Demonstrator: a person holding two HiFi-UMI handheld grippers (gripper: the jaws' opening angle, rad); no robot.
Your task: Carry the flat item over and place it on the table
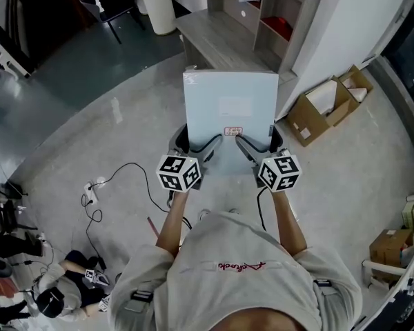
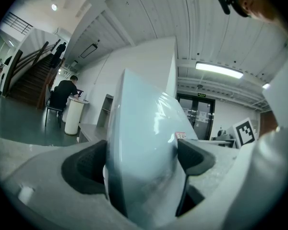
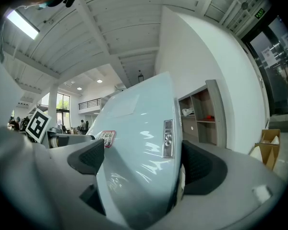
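Note:
A flat pale blue item (image 1: 231, 105) in glossy wrap, with a small red and white sticker (image 1: 232, 131) at its near edge, is held level in front of the person, above the floor. My left gripper (image 1: 199, 144) grips the item's near left corner. My right gripper (image 1: 257, 144) grips the near right corner. In the left gripper view the item (image 2: 144, 128) fills the gap between both dark pads (image 2: 84, 166). It also fills the jaws in the right gripper view, where the item (image 3: 139, 138) sits between the pads (image 3: 201, 166). A grey table (image 1: 217, 43) stands just beyond the item.
A shelf unit (image 1: 279, 9) sits on the table's far side against the wall. Open cardboard boxes (image 1: 328, 105) lie on the floor to the right. A white bin (image 1: 155, 2) stands at the back left. Black cables (image 1: 114, 185) and a crouching person (image 1: 62, 288) are at lower left.

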